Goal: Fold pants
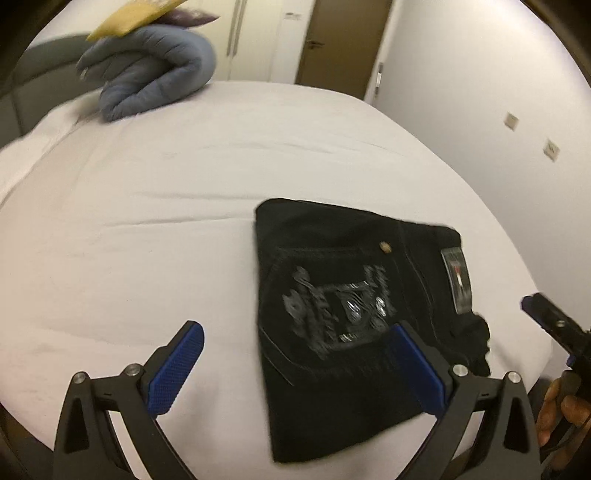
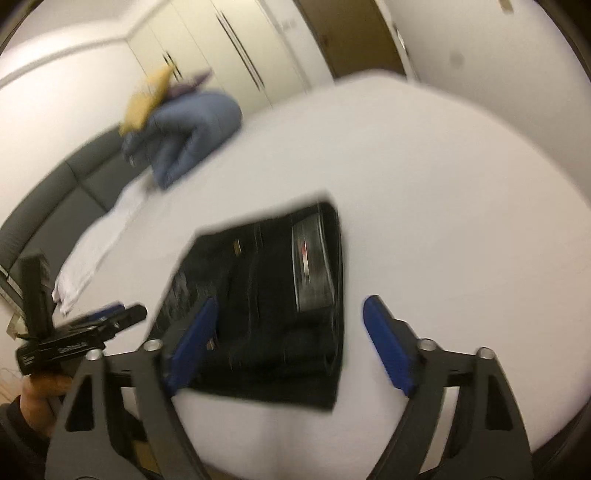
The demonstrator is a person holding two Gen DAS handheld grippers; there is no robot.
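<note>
The black pants [image 1: 354, 317] lie folded into a compact rectangle on the white bed [image 1: 147, 206], back pocket with a grey print and a waistband label facing up. My left gripper [image 1: 295, 365] is open and empty above the fold's left part. The right gripper's tip [image 1: 546, 314] shows at the far right edge. In the blurred right wrist view the pants [image 2: 273, 306] lie just ahead of my open, empty right gripper [image 2: 291, 343], whose left finger is over the fabric. The left gripper [image 2: 92, 328] shows at the left, held in a hand.
A rolled blue-grey duvet [image 1: 155, 81] with a yellow cloth [image 1: 129, 18] on it sits at the bed's far left corner. A grey headboard [image 2: 55, 192] runs along the left. Wardrobe doors [image 2: 229, 48], a brown door [image 1: 343, 40] and a white wall [image 1: 480, 110] stand beyond the bed.
</note>
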